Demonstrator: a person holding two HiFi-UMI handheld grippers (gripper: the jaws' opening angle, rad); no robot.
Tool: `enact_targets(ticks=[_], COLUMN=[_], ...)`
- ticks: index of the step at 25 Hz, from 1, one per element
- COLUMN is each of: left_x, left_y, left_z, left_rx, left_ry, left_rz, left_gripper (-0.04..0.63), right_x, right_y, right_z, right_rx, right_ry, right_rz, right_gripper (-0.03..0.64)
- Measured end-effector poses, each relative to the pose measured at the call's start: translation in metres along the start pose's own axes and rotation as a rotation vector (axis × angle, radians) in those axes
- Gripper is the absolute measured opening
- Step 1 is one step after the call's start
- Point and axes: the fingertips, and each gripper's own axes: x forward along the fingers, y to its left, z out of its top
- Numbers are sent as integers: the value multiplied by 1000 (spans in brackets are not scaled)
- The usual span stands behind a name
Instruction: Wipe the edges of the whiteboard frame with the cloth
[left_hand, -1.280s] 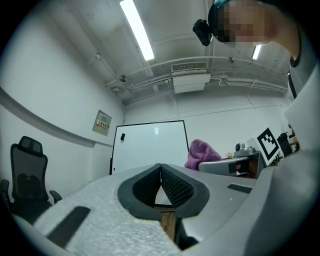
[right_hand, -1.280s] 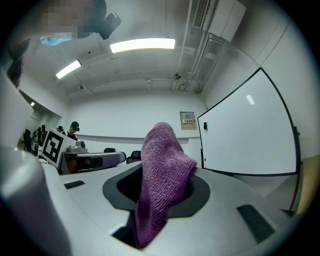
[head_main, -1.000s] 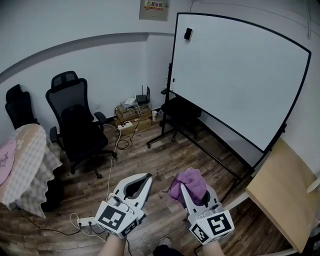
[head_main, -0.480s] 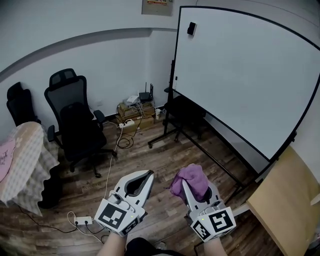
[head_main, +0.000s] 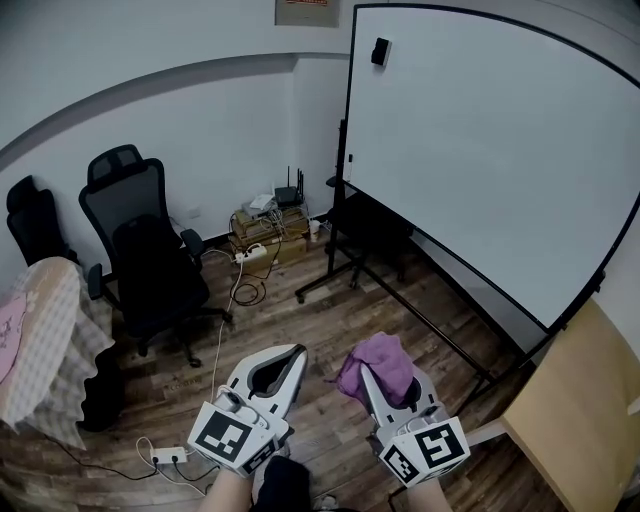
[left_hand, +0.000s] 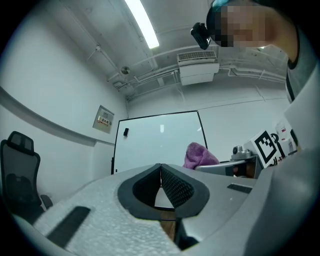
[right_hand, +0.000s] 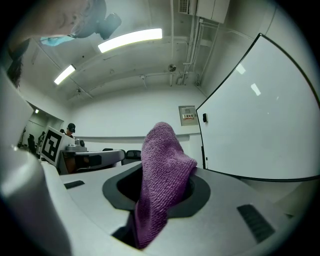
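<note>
**Right gripper (head_main: 366, 374) clamped on the purple cloth, whiteboard well ahead**

Your right gripper has its jaws closed on a purple terry cloth (right_hand: 163, 167). In the right gripper view the cloth stands up in a bunched peak between the two jaws, and a tail of it hangs down into the gap behind them. In the head view the same cloth bulges out over the jaw tips, low and just right of centre.

Your left gripper (left_hand: 161, 169) has its jaws pressed together, pad against pad, with nothing between them. It sits just beside the right one at about the same height, and the two do not touch.

Both grippers are held above the dark wood-plank floor (head_main: 330, 310), well apart from the large white whiteboard (head_main: 490, 150). The board stands on a black rolling stand to your front right. Its thin black frame (head_main: 349, 110) runs down the left edge and along the slanting lower edge. The cloth touches no part of the frame. A small black block (head_main: 379, 52) sticks to the board near its top left corner.

To your left stands a black mesh office chair (head_main: 140, 240), and a pale wooden tabletop (head_main: 580, 400) shows at the right edge.
</note>
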Motion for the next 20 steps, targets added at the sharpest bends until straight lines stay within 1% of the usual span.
enact_targets(ticks=[5,10,14,18,20], left_x=[31,62,82,97,102], left_y=[42,92,130,164,184], left_z=[-6,-3,-1,-4,-6], left_rx=[5,14,16,-5,-2], left_ry=[-11,-16,-35,-10,-18], left_rz=[-32,-65,-107,-136,-145], left_gripper=[17,17,17,17,17], right_x=[45,98,141,179,197], right_y=[-15,-26,-32,-35,-35], right_z=[-4,-2,-1,-3,-5], right_rx=[-1,1,3,6,9], right_ry=[-1,-12,-19,-19,-21], right_rz=[-31,-66,-93,-118,-130], right_gripper=[114,115,115,115,115])
